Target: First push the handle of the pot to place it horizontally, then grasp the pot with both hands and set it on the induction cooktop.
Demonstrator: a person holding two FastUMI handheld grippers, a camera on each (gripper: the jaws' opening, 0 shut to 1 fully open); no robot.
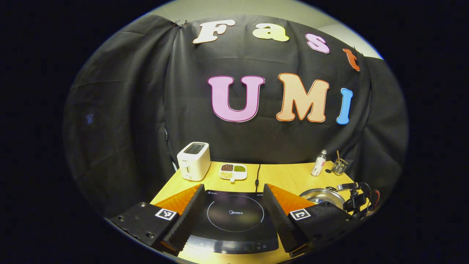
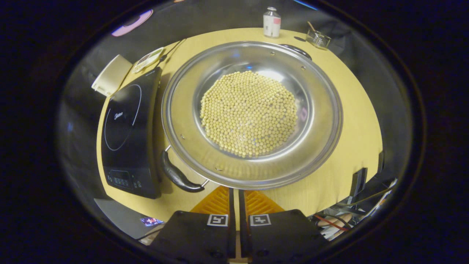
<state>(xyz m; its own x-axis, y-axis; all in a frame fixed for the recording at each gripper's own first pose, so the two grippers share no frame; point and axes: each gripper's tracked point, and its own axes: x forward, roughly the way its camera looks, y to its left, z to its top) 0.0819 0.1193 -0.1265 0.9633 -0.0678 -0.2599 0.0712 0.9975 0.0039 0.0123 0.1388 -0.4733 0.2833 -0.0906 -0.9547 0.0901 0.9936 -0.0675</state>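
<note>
Pot [image 2: 252, 113]: rested on surface [image 2: 351, 110], beside induction cooktop [image 2: 128, 135].
Left tongs [image 1: 232, 209]: held spread above cooktop.
Right tongs [image 2: 235, 200]: pressed together, empty.

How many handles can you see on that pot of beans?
2. One dark handle sticks out from the pot rim on the side near the induction cooktop. The other handle sits at the far rim, toward the small bottle, partly hidden behind the rim.

pot [image 2: 253, 113] 1 | induction cooktop [image 1: 234, 220] 1 | toaster [image 1: 193, 160] 1 | bottle [image 1: 318, 163] 1 | glass jar [image 1: 339, 167] 1 | divided dish [image 1: 233, 171] 1
</note>
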